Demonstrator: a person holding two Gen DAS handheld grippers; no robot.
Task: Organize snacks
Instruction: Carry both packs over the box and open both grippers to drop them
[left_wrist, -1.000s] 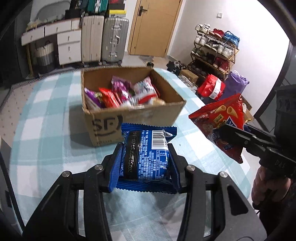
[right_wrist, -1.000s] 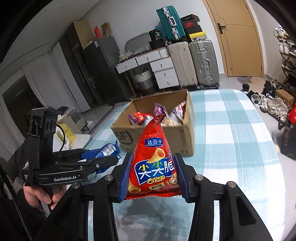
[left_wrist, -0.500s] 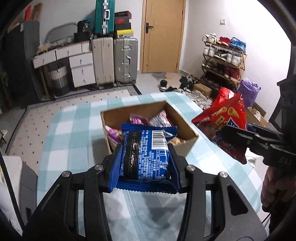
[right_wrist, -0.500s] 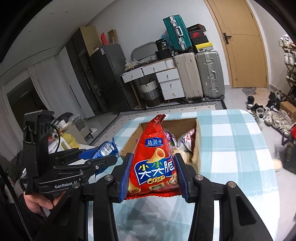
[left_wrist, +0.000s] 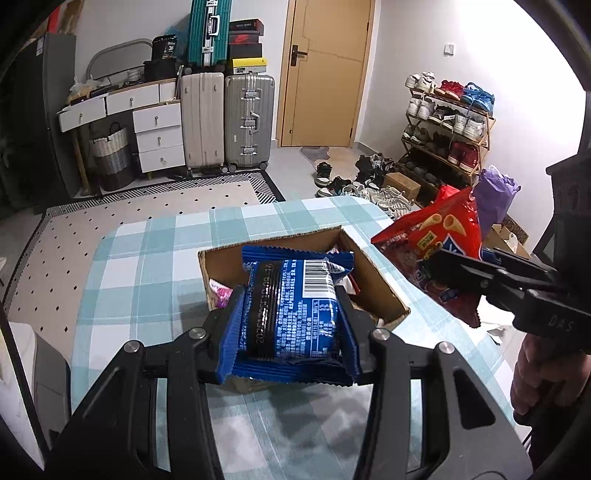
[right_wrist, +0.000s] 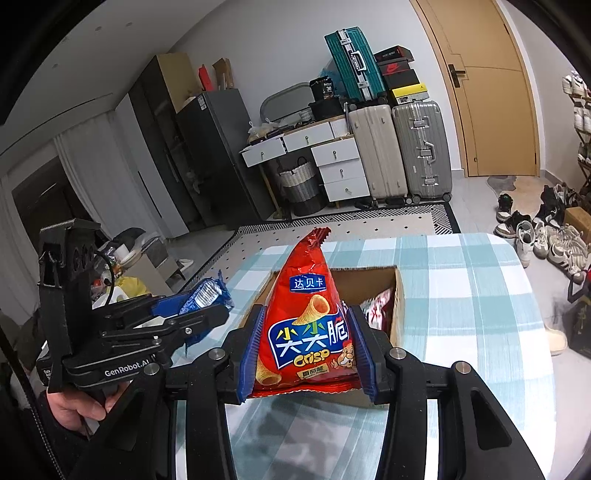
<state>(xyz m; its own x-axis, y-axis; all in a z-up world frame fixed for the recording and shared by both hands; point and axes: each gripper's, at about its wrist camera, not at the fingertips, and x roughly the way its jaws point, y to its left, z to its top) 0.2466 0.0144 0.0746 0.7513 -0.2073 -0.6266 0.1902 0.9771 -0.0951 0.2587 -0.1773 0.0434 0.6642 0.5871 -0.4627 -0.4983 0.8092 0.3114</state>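
Note:
My left gripper (left_wrist: 290, 325) is shut on a blue cookie packet (left_wrist: 291, 314) and holds it above the near edge of an open cardboard box (left_wrist: 373, 273) with several snack packs inside. My right gripper (right_wrist: 306, 350) is shut on a red triangular crisp bag (right_wrist: 310, 325) and holds it above the same box (right_wrist: 397, 295). The red bag (left_wrist: 443, 236) and right gripper (left_wrist: 447, 273) show at the right in the left wrist view. The left gripper (right_wrist: 207, 314) with the blue packet (right_wrist: 205, 295) shows at the left in the right wrist view.
The box stands on a table with a teal checked cloth (left_wrist: 147, 266). Beyond it are suitcases (left_wrist: 247, 118), white drawers (left_wrist: 159, 133), a door (left_wrist: 325, 74) and a shoe rack (left_wrist: 447, 125). A dark cabinet (right_wrist: 218, 155) stands at the left.
Both grippers have risen and tilted up with their packs, so the box now sits lower and closer under them. Both grips are unchanged.

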